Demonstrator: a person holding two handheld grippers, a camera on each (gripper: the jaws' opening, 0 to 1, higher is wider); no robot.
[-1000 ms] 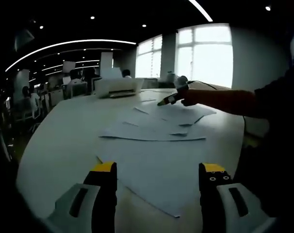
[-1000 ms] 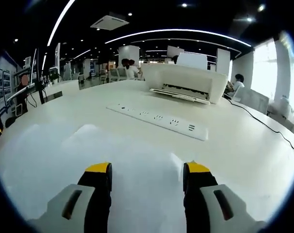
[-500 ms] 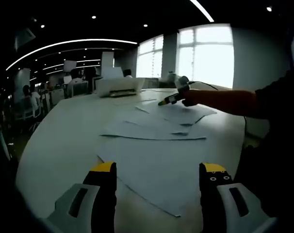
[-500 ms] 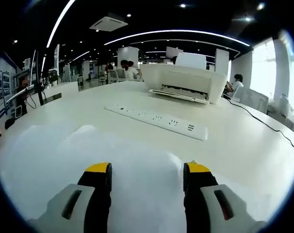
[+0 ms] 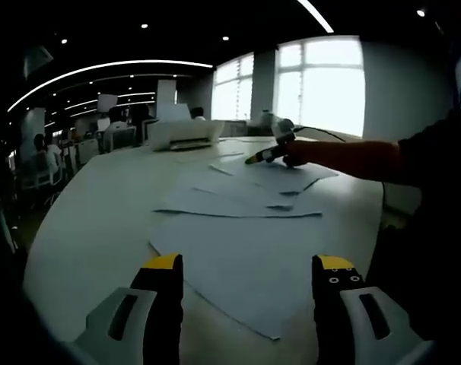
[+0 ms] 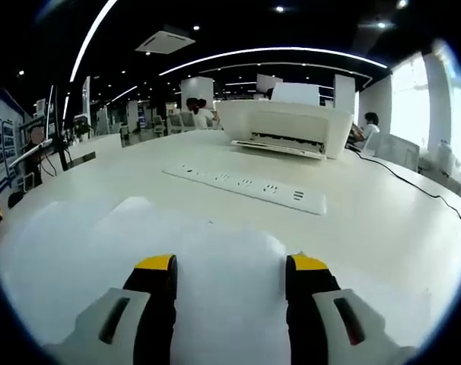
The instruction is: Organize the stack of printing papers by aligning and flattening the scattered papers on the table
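White sheets of paper (image 5: 246,205) are lying scattered on the pale table (image 5: 86,228), overlapping one another loosely and not lined up. In the left gripper view the left gripper (image 5: 246,285) is hovering over the near edge of the closest sheet (image 5: 246,266), its two yellow-tipped jaws standing apart with nothing between them. Beyond this sheet, further papers are spreading toward the far side of the table, where the right gripper (image 5: 255,159) is reaching in from the right, held by a person's arm in a dark sleeve (image 5: 352,158), with its tip just over the far sheets.

In the right gripper view the right gripper (image 6: 229,274) is pointing over a white sheet (image 6: 139,251), its jaws also apart and gripping nothing. Past that sheet a white power strip (image 6: 246,187) is lying flat on the table, and behind the strip a white printer (image 6: 284,128) is standing. A dark cable (image 6: 413,190) is running along the table to the right of the printer. People are sitting at desks far behind the printer.
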